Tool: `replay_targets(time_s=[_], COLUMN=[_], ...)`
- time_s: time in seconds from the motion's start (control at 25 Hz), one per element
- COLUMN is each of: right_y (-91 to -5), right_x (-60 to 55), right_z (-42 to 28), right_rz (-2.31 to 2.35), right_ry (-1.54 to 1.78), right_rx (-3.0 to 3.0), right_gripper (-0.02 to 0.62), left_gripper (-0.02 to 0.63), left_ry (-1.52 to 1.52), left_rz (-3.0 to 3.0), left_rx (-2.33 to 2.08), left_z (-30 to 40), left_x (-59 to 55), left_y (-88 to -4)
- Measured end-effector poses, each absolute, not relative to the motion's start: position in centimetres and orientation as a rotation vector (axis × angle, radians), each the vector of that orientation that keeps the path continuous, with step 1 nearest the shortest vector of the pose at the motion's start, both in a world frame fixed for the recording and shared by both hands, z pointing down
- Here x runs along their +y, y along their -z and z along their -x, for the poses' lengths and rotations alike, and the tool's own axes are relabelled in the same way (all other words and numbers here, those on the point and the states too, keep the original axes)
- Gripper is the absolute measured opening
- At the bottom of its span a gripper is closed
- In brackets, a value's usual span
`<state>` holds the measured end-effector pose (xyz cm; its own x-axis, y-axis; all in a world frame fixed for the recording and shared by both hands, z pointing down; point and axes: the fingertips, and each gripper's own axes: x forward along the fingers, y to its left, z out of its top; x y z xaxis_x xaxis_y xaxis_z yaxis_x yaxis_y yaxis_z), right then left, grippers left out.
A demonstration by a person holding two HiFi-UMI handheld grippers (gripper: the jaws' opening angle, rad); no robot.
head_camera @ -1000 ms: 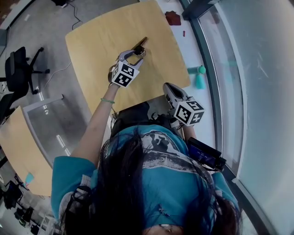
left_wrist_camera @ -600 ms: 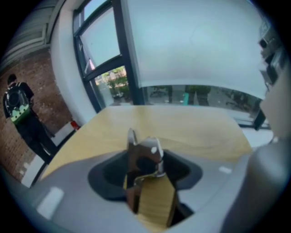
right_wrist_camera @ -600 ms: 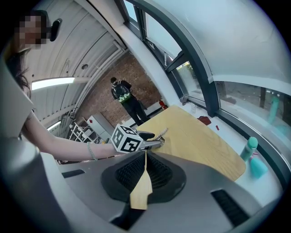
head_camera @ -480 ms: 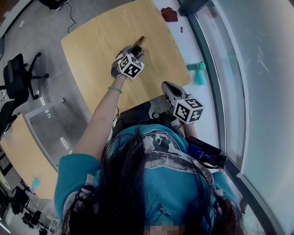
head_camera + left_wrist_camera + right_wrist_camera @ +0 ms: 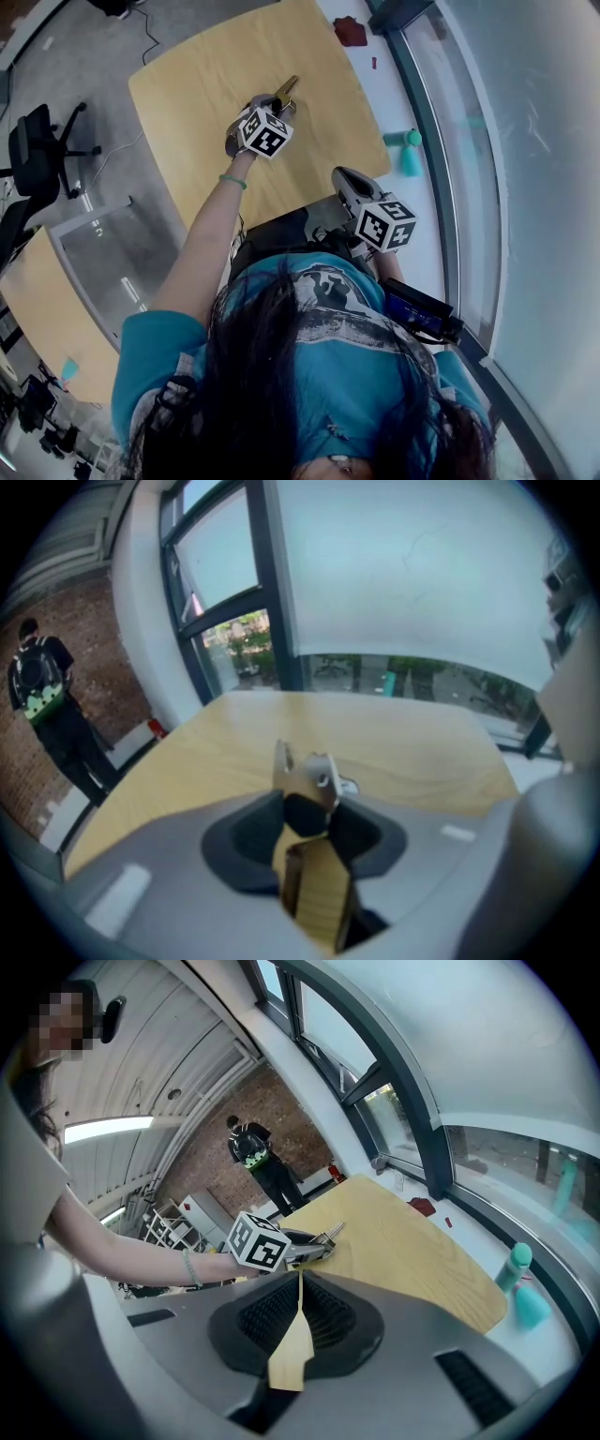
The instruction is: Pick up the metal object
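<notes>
1. Toward the table's [image 5: 202, 80] far edge: left gripper [image 5: 277, 103] jaws have just been closing and are now clamped on the metal object [image 5: 287, 88].
2. Right gripper [image 5: 345, 178] is idle, jaws together, empty.
3. Grab looks done; lift remains.

Left gripper [image 5: 277, 103]: now lower than a second ago, down over the near end of the metal object [image 5: 288, 88].
Jaws: have just been closing; metal object now pinched between them.

Open-plan office workspace: pale wooden table [image 5: 206, 84], wheeled chair [image 5: 36, 150] on a grey floor, full-height window [image 5: 525, 169], brick wall [image 5: 291, 1115], metal shelving [image 5: 167, 1225], ceiling strip light [image 5: 108, 1129].
</notes>
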<state>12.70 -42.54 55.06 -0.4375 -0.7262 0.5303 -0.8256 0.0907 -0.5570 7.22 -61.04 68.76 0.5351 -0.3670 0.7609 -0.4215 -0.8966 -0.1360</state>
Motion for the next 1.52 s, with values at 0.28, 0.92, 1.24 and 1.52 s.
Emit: replay_targets(time_s=[0.28, 0.92, 1.24, 1.52], right_y=[-55.0, -53.8, -53.6, -53.1], right_x=[-42.4, -37.0, -31.8, -25.9], right_z=[-12.6, -13.1, -13.1, -13.3], right_rz=[-1.582, -1.579, -1.535, -1.507], right_ry=[-1.274, -1.229, -1.211, -1.195], right_rx=[-2.250, -2.319, -2.384, -2.423], right_gripper=[0.019, 0.019, 0.020, 0.019], left_gripper=[0.103, 0.098, 0.098, 0.098], left_ry=[-1.220, -0.988, -0.900, -0.864], left_rz=[-2.729, -2.862, -2.870, -2.820], left_rx=[-0.655, -0.663, -0.766, -0.865], left_z=[-7.0, -7.0, -6.1, -5.0], left_x=[-58.9, -48.3, -40.7, -32.6], left_y=[-66.1, -57.4, -53.0, -51.2])
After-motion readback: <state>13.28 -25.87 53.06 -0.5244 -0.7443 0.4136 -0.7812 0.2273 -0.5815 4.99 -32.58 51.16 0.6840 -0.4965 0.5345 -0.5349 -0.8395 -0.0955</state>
